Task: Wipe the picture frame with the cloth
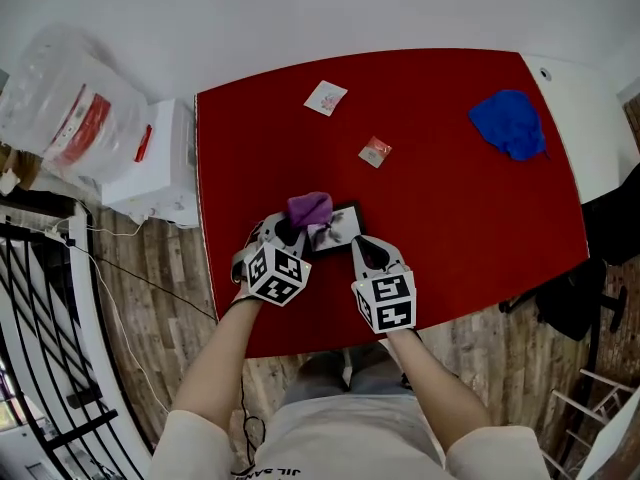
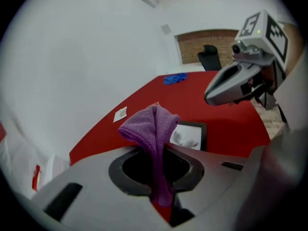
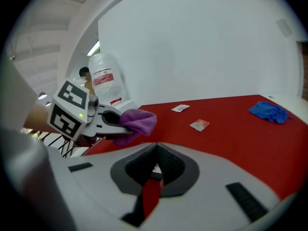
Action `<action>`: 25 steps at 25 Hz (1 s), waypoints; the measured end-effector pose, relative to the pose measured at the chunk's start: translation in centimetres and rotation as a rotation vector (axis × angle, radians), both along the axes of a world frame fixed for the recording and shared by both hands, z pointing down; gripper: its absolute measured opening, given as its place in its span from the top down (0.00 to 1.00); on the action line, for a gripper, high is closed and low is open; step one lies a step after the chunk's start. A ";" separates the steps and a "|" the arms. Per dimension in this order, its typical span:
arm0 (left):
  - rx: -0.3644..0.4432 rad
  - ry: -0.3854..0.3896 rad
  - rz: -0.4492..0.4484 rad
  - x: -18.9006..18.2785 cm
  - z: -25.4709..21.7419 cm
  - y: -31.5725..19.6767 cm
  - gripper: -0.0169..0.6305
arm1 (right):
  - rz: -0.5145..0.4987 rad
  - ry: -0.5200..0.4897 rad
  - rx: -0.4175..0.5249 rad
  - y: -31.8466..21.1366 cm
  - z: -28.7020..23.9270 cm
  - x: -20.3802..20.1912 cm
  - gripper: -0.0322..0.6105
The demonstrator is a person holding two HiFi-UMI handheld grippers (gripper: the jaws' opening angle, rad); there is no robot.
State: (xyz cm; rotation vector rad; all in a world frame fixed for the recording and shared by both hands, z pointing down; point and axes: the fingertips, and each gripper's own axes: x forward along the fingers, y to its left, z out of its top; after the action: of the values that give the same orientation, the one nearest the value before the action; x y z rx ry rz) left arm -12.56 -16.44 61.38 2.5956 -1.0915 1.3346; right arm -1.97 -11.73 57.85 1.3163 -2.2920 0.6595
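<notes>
The left gripper (image 2: 161, 153) has its jaws clamped on the purple cloth (image 2: 153, 125); a fold of it runs down between them and the rest bunches up past the tips. In the head view this cloth (image 1: 310, 208) sits over the far left corner of the picture frame (image 1: 337, 228), with the left gripper (image 1: 288, 232) at the frame's left side. The frame lies flat on the red table (image 1: 450, 218), close to its near edge and left of the middle; its dark border and pale picture also show in the left gripper view (image 2: 190, 134).

The right gripper (image 3: 155, 148) has its jaws drawn together at the tips, with nothing plainly held between them; in the head view it (image 1: 358, 243) points at the frame's right side, and whether it touches the frame cannot be told.

A blue cloth (image 1: 510, 123) lies crumpled near the far right corner; a white packet (image 1: 326, 97) lies near the far edge; a small reddish packet (image 1: 375, 151) lies between it and the frame. Off the table's left edge stand a white box (image 1: 160, 163) and a plastic bag (image 1: 70, 103).
</notes>
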 end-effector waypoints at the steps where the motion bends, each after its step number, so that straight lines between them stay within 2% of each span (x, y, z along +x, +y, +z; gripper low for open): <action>1: 0.000 -0.052 0.050 0.2 0.6 -0.4 0.89 | 0.001 -0.002 -0.003 0.2 0.1 0.0 0.95; 4: -0.021 -0.173 0.168 0.7 2.4 -1.3 0.89 | 0.008 -0.008 -0.011 0.6 0.3 0.3 0.95; 8: -0.114 -0.239 0.258 1.3 4.3 -1.6 0.89 | 0.017 -0.012 -0.018 0.7 0.6 0.8 0.95; 12: -0.175 -0.251 0.293 1.8 5.4 -1.3 0.89 | 0.035 -0.021 -0.027 0.9 0.7 1.3 0.95; 18: -0.209 -0.250 0.300 2.1 6.1 -0.5 0.89 | 0.047 -0.029 -0.030 0.9 1.0 1.7 0.95; 25: -0.231 -0.280 0.364 2.7 6.7 5.2 0.89 | 0.055 -0.037 -0.032 1.3 1.3 2.0 0.95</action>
State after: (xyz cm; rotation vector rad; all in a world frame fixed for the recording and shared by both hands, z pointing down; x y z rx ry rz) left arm -9.86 -11.20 68.11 2.5675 -0.4502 1.8174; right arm -0.02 -10.42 59.13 1.3672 -2.2724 0.7412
